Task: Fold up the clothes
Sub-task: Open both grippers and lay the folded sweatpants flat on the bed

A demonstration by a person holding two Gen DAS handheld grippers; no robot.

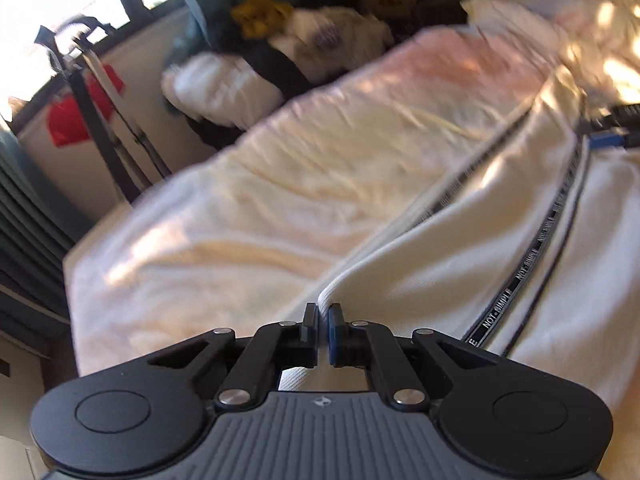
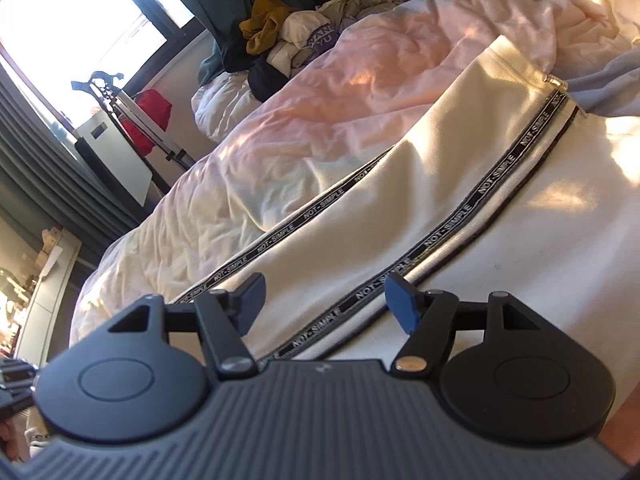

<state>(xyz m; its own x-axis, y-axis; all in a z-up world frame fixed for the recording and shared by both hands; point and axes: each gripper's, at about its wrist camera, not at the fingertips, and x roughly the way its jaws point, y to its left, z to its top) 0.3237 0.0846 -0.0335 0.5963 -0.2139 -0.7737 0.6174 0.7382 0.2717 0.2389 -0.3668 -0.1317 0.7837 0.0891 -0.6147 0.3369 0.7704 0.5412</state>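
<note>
A cream-white garment [image 1: 420, 272] with black "NOT SIMPLE" lettered tape stripes lies on a bed. My left gripper [image 1: 323, 314] is shut on the garment's near edge, which rises in a fold between the fingers. In the right wrist view the same garment [image 2: 400, 216] lies flat, its ribbed hem at the far end. My right gripper [image 2: 324, 300] is open and empty, just above the garment, with a lettered stripe [image 2: 448, 224] running under it. The right gripper also shows at the far right of the left wrist view [image 1: 612, 136].
The bed is covered by a rumpled pale quilt [image 1: 280, 184]. A heap of clothes [image 2: 288, 40], yellow, white and dark, sits at the bed's far end. A black stand [image 1: 92, 112] with a red bag stands by the window on the left.
</note>
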